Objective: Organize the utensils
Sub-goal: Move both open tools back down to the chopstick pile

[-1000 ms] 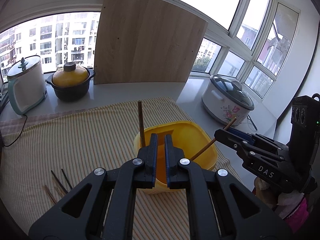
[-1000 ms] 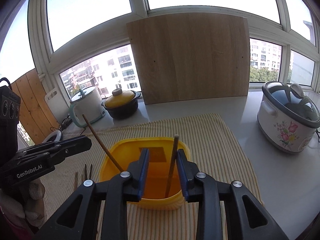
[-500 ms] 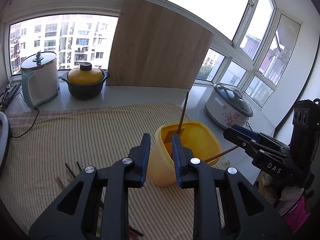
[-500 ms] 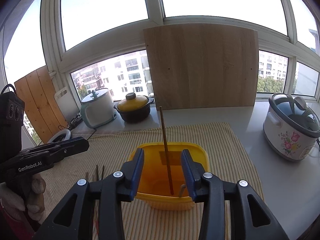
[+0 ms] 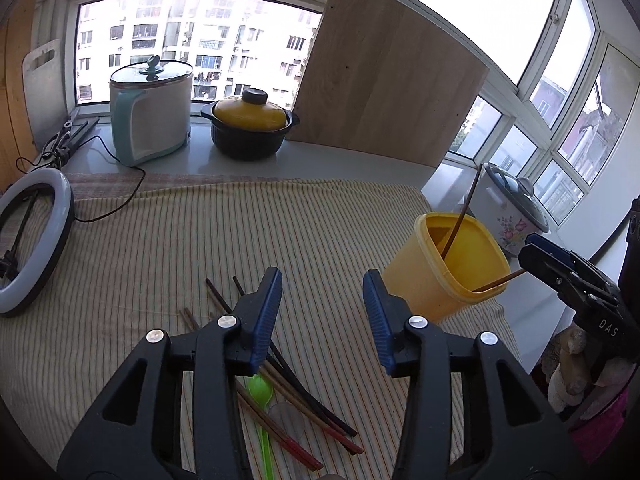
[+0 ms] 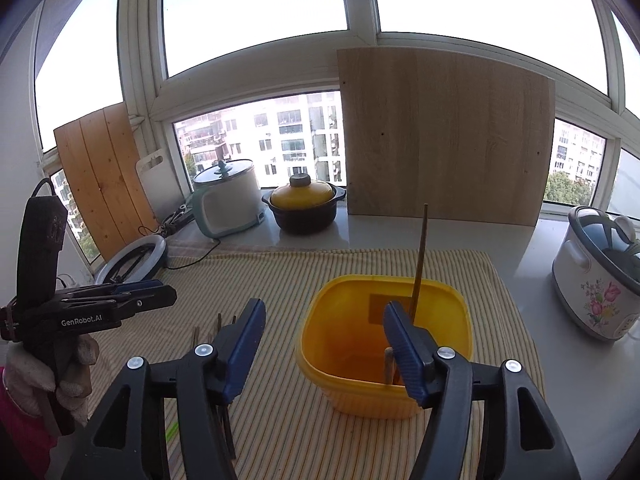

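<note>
Now between picks: left gripper (image 5: 322, 316) and right gripper (image 6: 322, 344) both opening, empty; next, left takes chopsticks (image 5: 296, 396) for yellow tub (image 5: 452, 268).

The left gripper (image 5: 322, 312) hangs over a striped cloth (image 5: 168, 248), its blue-padded jaws opening with nothing between them. Under it lie scattered chopsticks (image 5: 304, 404) and a green plastic spoon (image 5: 261, 390). To the right a yellow container (image 5: 448, 276) stands tilted on the cloth with two chopsticks (image 5: 460, 220) leaning inside. The right gripper (image 5: 560, 268) shows at the right edge. Behind stand a rice cooker (image 5: 152, 112), a black pot with a yellow lid (image 5: 250, 128), a wooden board (image 5: 384, 80) and a flowered cooker (image 5: 512, 208). A ring light (image 5: 36, 240) lies at the left.
</note>
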A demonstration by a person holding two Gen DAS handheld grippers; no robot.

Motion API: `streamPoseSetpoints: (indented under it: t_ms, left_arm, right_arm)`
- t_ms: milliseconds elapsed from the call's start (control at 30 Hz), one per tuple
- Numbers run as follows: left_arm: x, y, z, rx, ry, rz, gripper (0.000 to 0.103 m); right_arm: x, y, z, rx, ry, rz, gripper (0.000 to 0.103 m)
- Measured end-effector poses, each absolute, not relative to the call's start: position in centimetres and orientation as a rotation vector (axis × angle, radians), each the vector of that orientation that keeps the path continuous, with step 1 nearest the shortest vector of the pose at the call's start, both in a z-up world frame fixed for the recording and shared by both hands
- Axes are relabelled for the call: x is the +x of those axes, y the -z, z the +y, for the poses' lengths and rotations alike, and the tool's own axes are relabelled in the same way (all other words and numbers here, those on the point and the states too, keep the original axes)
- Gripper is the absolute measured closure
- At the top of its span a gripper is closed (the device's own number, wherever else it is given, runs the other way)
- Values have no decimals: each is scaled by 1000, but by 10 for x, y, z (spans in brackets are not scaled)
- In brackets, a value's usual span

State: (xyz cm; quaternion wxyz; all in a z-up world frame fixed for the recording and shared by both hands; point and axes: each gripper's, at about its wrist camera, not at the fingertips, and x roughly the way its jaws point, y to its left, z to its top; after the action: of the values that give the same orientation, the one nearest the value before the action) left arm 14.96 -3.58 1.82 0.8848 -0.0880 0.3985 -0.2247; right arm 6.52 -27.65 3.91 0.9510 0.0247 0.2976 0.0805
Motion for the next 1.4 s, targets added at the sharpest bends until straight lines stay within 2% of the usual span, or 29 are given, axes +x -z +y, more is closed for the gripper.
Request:
streamPoseSetpoints:
  t_ms: [133,667,900,933,1000,1100,1200,1333,1400]
  left_arm:
    - [150,-3,-19,-193,433,865,60]
    - [153,58,27,-280,376,1022,61]
    - [155,85,29,-306,380,1091,61]
    - [155,88,29,-305,379,1098,62]
    - [157,95,30,-303,366,1117,71]
    - [159,103,31,-297,348,1135,81]
    - [162,107,29,-277,330,1146,87]
    - [168,110,24,-253,315,1160,89]
    - [171,111,22,-247,312,1166,89]
  right_arm:
    - [67,-33,-261,23,-203,617,34]
    - [87,11,-207,1,-329,759,34]
    - [98,36,-191,-9,-357,841,41]
    - [100,39,-190,-3,-358,856,43]
    - [105,46,-189,15,-362,888,46]
    - [110,54,-184,20,-370,923,51]
    - [115,61,-178,7,-373,946,54]
    - [124,71,-172,19,-374,991,63]
    - [129,76,-171,39,-374,1015,64]
